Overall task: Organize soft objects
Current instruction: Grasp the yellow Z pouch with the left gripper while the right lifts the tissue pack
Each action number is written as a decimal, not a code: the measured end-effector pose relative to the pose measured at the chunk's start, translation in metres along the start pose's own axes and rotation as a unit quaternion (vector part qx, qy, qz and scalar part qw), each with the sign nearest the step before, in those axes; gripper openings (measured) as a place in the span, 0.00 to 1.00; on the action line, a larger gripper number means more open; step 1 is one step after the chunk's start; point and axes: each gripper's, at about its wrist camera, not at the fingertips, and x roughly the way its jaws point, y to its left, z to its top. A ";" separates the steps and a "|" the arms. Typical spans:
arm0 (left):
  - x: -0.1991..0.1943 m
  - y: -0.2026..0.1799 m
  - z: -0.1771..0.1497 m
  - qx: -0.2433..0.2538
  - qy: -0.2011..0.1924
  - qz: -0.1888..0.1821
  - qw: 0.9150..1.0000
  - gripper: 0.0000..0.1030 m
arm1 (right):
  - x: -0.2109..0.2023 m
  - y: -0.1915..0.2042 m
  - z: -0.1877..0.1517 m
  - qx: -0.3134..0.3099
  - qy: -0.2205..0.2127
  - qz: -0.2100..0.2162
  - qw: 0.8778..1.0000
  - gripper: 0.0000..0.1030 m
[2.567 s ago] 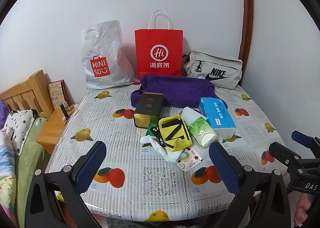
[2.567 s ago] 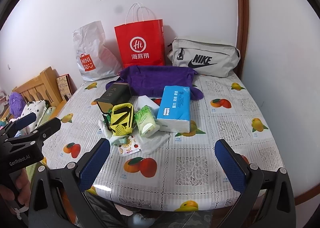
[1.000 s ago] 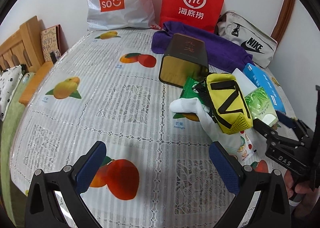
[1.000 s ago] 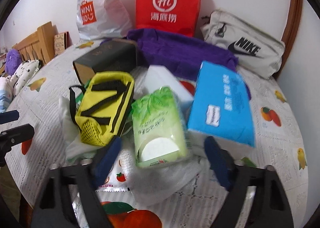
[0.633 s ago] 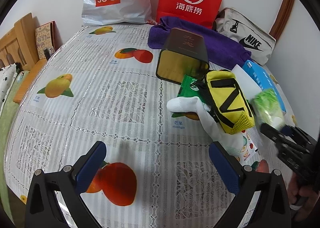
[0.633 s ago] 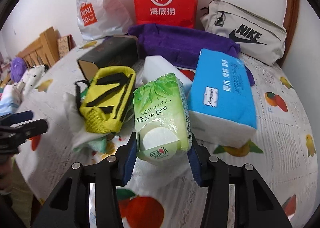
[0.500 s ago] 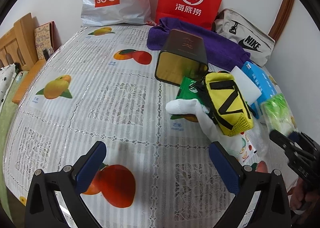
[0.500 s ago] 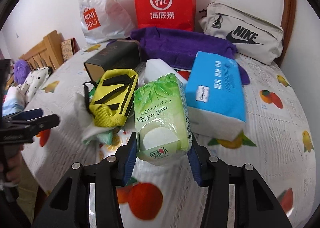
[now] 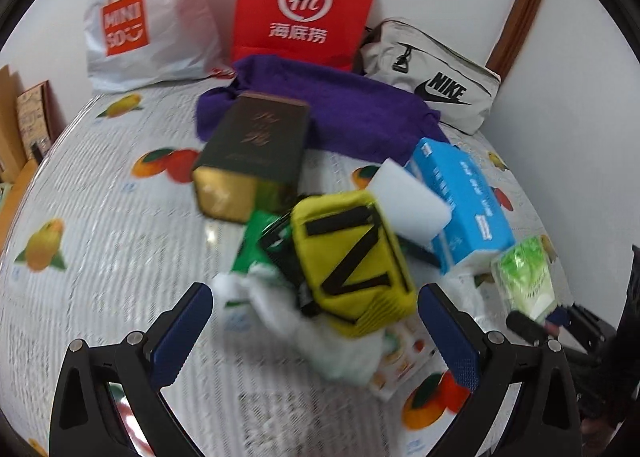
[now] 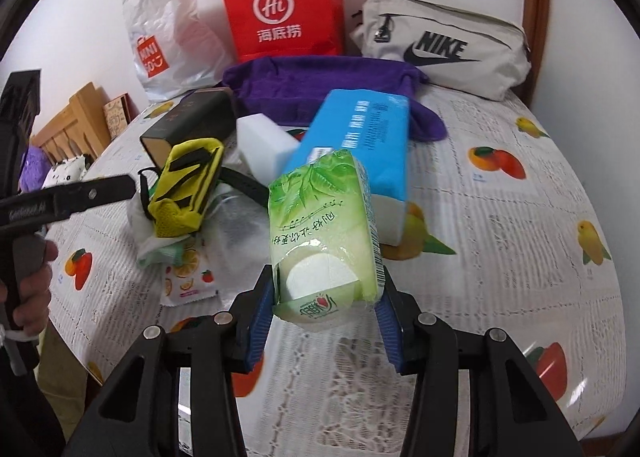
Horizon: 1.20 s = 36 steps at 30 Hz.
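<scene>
Green, glossy plastic wraps the soft tissue pack (image 10: 326,235), which is clamped at its near end between the blue ribbed pads of the right gripper (image 10: 325,315) and held clear above the fruit-printed tablecloth (image 10: 500,257). Just behind the pack lies a rectangular blue tissue pack (image 10: 360,137), with a white foam block (image 10: 262,147) to its left. Further left of the green pack, a yellow fabric pouch (image 9: 350,257) with black straps rests on crumpled white cloth (image 9: 320,333), and a dark boxy tin (image 9: 252,155) lies behind the pouch. A purple towel (image 9: 344,117) is bunched beyond the tin. The left gripper (image 9: 314,331) is held wide open around the pouch's near end, gripping nothing.
</scene>
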 end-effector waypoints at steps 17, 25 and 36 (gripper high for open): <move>0.075 -0.029 0.011 0.005 0.077 0.040 0.996 1.00 | 0.009 -0.028 0.002 0.028 0.004 0.028 0.999 0.46; 0.073 -0.028 0.009 -0.003 0.078 0.019 0.997 0.84 | 0.005 -0.028 0.004 0.022 0.003 0.030 0.999 0.46; 0.029 -0.028 0.011 0.008 0.049 -0.017 0.999 0.76 | -0.006 -0.028 0.003 0.023 -0.003 0.025 0.999 0.46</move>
